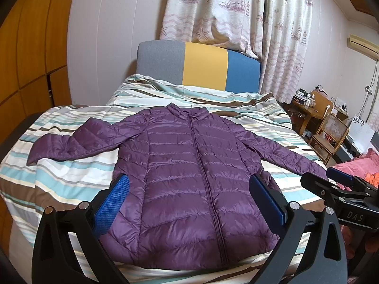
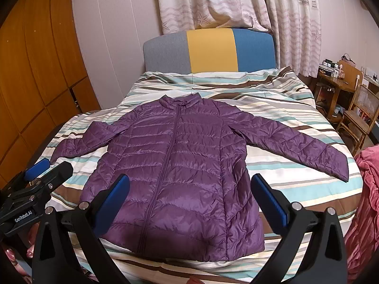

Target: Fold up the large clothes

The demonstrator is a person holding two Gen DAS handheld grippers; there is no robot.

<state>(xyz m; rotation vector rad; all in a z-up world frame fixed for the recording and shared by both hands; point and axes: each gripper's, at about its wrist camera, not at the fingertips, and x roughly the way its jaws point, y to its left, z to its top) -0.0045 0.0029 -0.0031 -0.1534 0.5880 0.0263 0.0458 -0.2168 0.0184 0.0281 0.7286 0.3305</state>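
The purple quilted jacket lies front up and zipped on the bed, collar toward the headboard, hem toward the cameras, both sleeves spread outward and sloping down toward the sides. Nothing is folded yet.

The shell looks slick and puffy, so the likeliest trouble is a grasp that slips. If the pads pinch only the shiny top layer, the fabric could slide out as a sleeve is carried across the body, or the front panel could lift without the back. A fold pressed into down filling may also spring back open once let go.

The striped duvet under the jacket is loose and rumpled. A bite taken too deep at a cuff or the hem could catch the bedding as well and drag the whole jacket out of line.

The right sleeve ends close to the bed's edge, beside a pink blanket; a clumsy pull could send it over the side.

The left tongs hang above the hem with jaws wide apart and empty. The right tongs are likewise spread and holding nothing. They hover close together, so they could knock each other if both reach inward.
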